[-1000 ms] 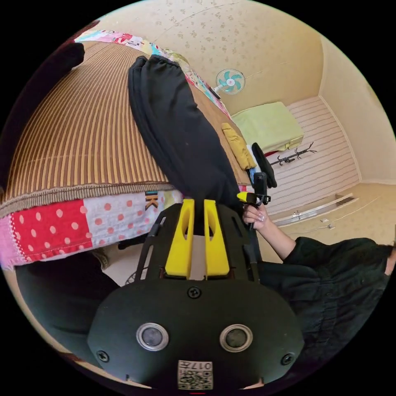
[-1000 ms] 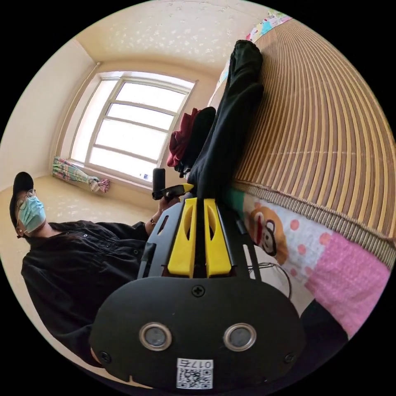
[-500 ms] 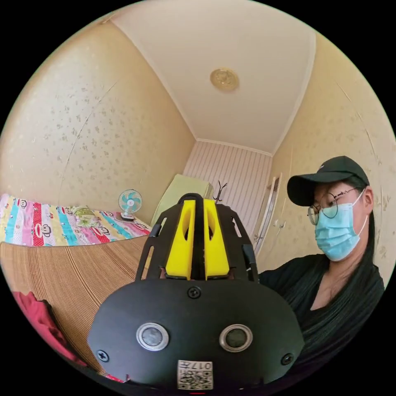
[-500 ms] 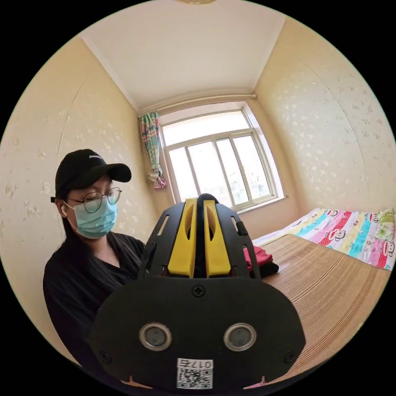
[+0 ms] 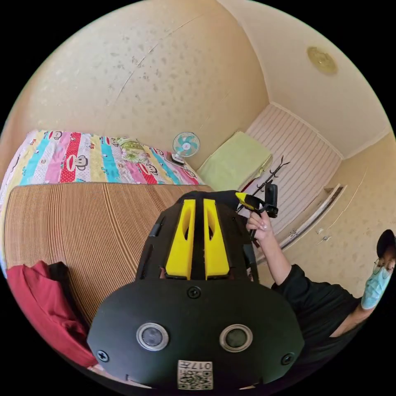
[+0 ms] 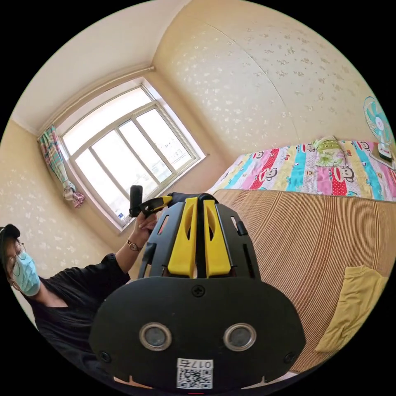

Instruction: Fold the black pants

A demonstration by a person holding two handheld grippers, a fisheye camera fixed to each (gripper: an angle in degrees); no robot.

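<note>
- Left tongs (image 5: 197, 202): the two yellow jaws stand close together with only a narrow dark slit between them. Black cloth shows in the slit and bulges just past the tips, so they are clamped on the black pants (image 5: 214, 197).
- Right tongs (image 6: 197, 201): the same stance, jaws nearly together, with a fold of the black pants (image 6: 181, 198) pinched at the tips.
- Black pants: only a small bunched edge shows in either view, held up at the tips of both tongs, above the near edge of the bed. The rest is hidden behind the tong bodies; long axis and heading cannot be told.
- Right tongs as seen from the left gripper view (image 5: 251, 203): yellow tip pointing in toward the black cloth, held by a hand (image 5: 260, 225) with the forearm raised and a black sleeve below.
- Left tongs as seen from the right gripper view (image 6: 159, 203): yellow tip meeting the same cloth, held by the other hand (image 6: 145, 225), with a watch at the wrist and the arm bent upward.
- Bed: covered by a striped bamboo mat (image 5: 82, 222) over a patterned cartoon sheet (image 5: 82, 156).
- Red garment (image 5: 41, 305): folded pile at the mat's near edge, with something dark beside it.
- Yellow garment (image 6: 354, 305): lying flat on the mat, well apart from the tongs.
- Small fan (image 5: 185, 146): standing at the far side of the bed.
</note>
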